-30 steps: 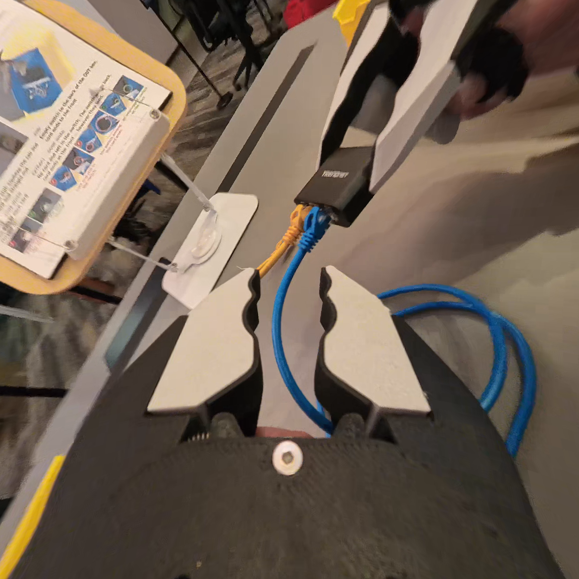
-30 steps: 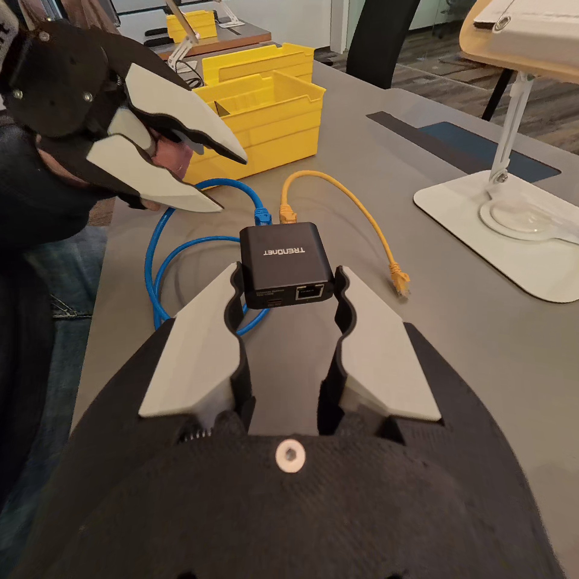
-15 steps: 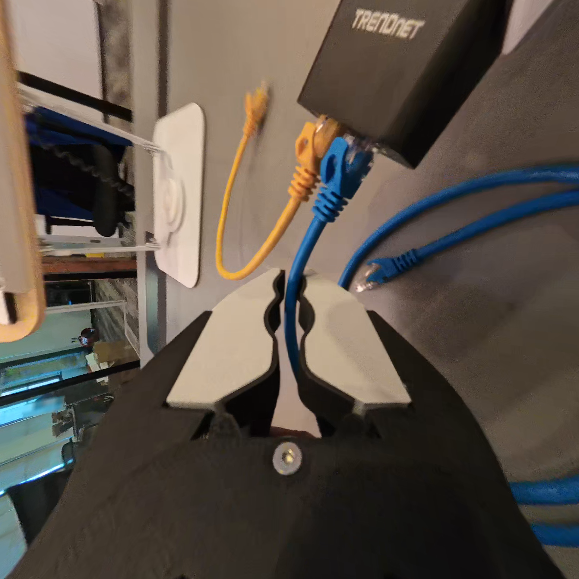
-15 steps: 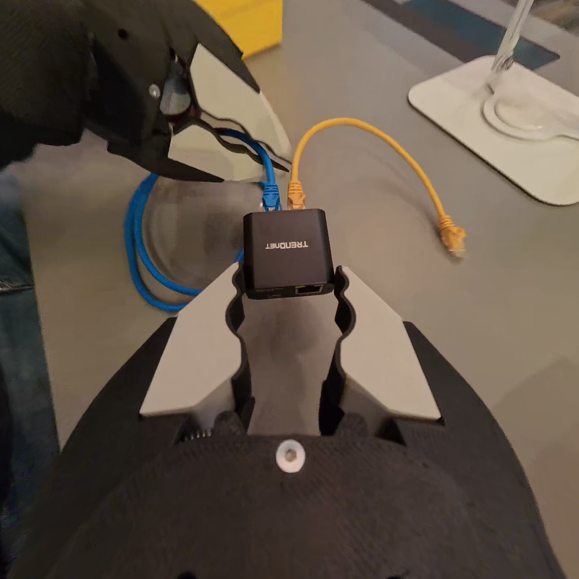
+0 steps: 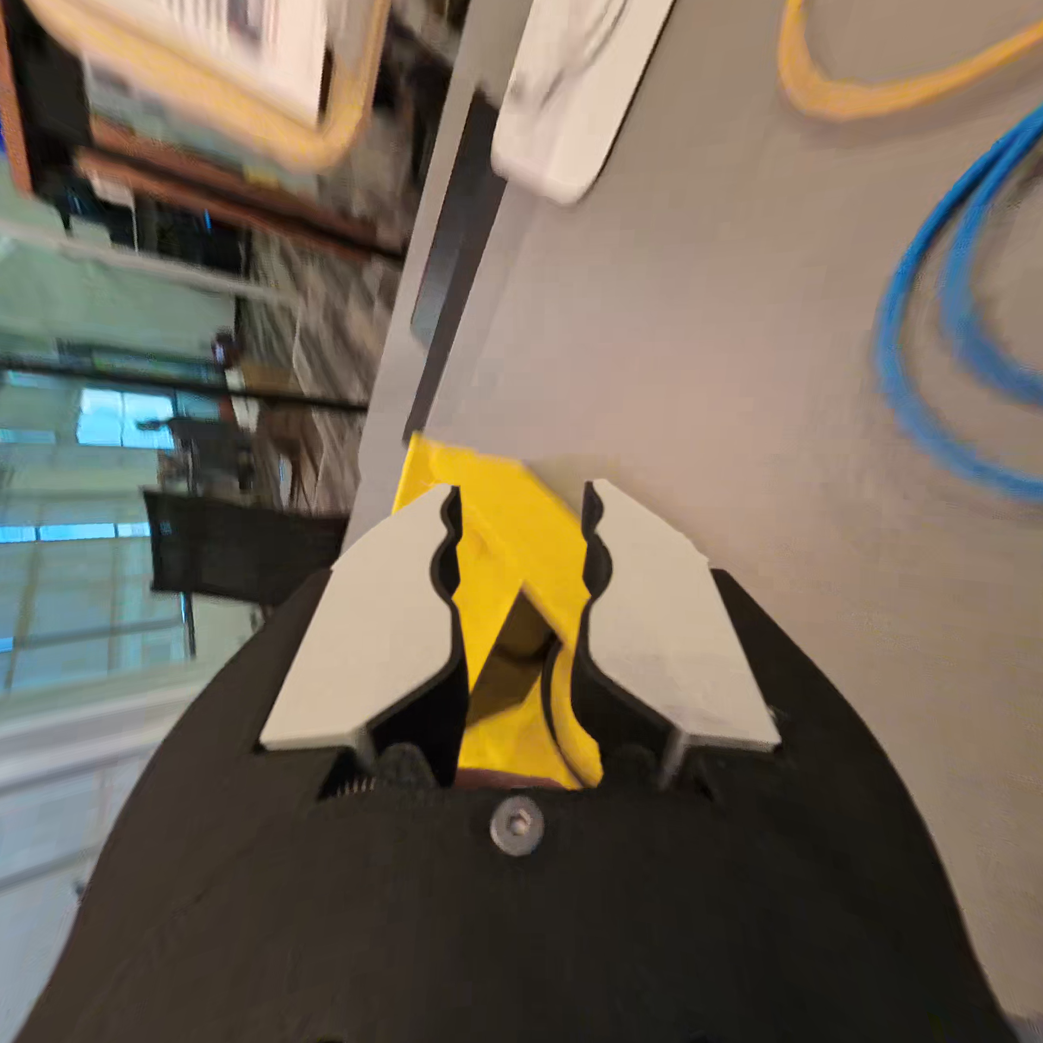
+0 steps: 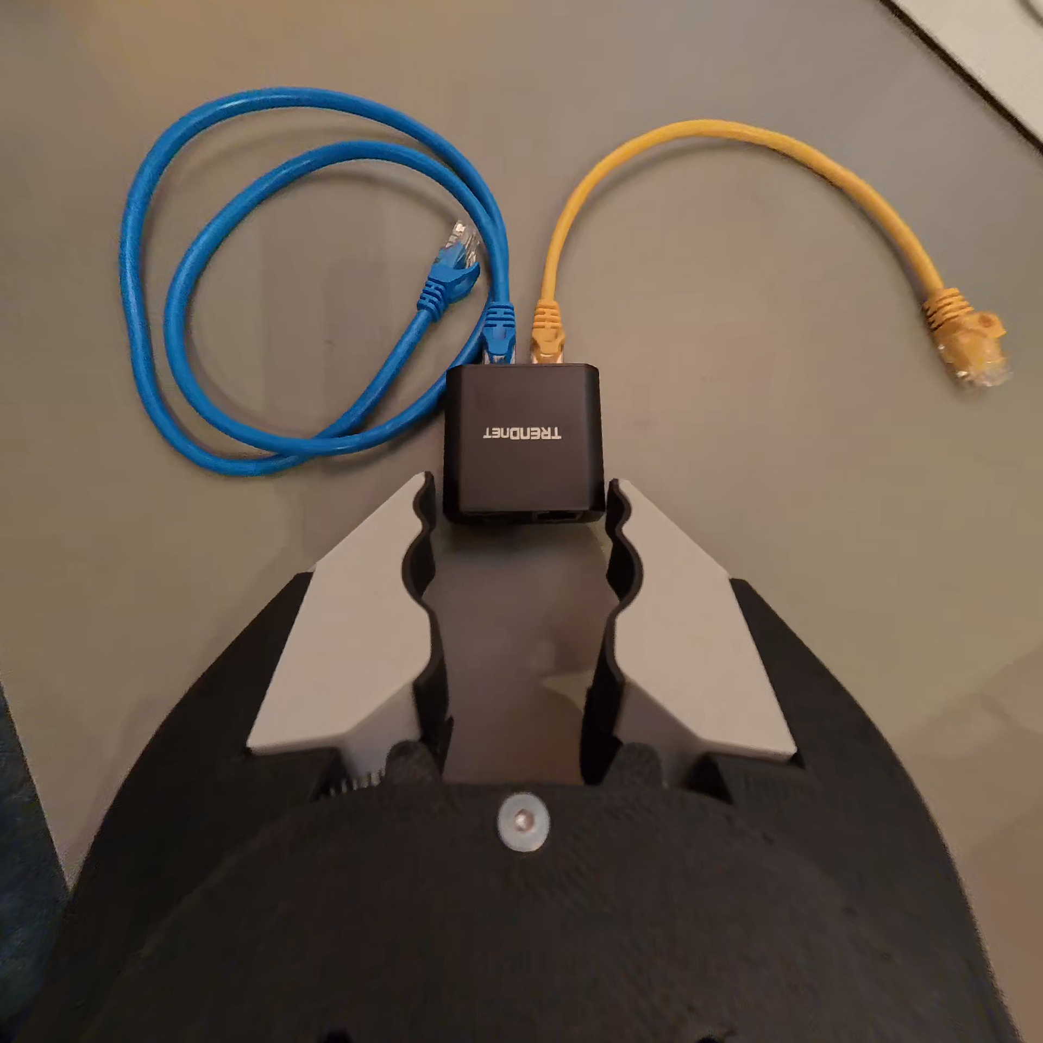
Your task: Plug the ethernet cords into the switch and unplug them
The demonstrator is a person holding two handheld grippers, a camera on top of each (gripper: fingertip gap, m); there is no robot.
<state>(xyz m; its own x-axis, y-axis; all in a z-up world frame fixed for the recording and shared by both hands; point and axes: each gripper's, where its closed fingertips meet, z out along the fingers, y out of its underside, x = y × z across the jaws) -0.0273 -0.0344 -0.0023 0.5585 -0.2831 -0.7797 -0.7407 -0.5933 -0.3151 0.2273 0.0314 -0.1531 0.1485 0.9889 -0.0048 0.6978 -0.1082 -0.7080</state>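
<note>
Right wrist view: the right gripper (image 6: 522, 496) points down at a grey table (image 6: 790, 508), its jaws set wide on either side of the near end of a small black switch (image 6: 522, 437); the grey fingers (image 6: 361, 621) stand just beside the switch's near corners, and whether they actually press on its sides cannot be told. The switch lies flat on the table, its near face showing port openings. At its far face two plugs sit side by side: the blue ethernet cord (image 6: 226, 338) on the left and the yellow ethernet cord (image 6: 733, 141) on the right, both seated in the switch. The blue cord runs in a double loop on the table to the left of the switch, and its free plug (image 6: 451, 265) rests inside that loop, close to the plugged end. The yellow cord arcs away to the right and ends in a free plug (image 6: 965, 344) lying on the table well apart from the switch. Left wrist view (heavily blurred): the left gripper (image 5: 522, 508) has its jaws moderately apart with nothing between them, and a yellow bin (image 5: 508, 542) at the table edge shows through the gap. Farther off lie the blue loops (image 5: 925, 350), part of the yellow cord (image 5: 846, 96), and a white stand base (image 5: 564, 113).
</note>
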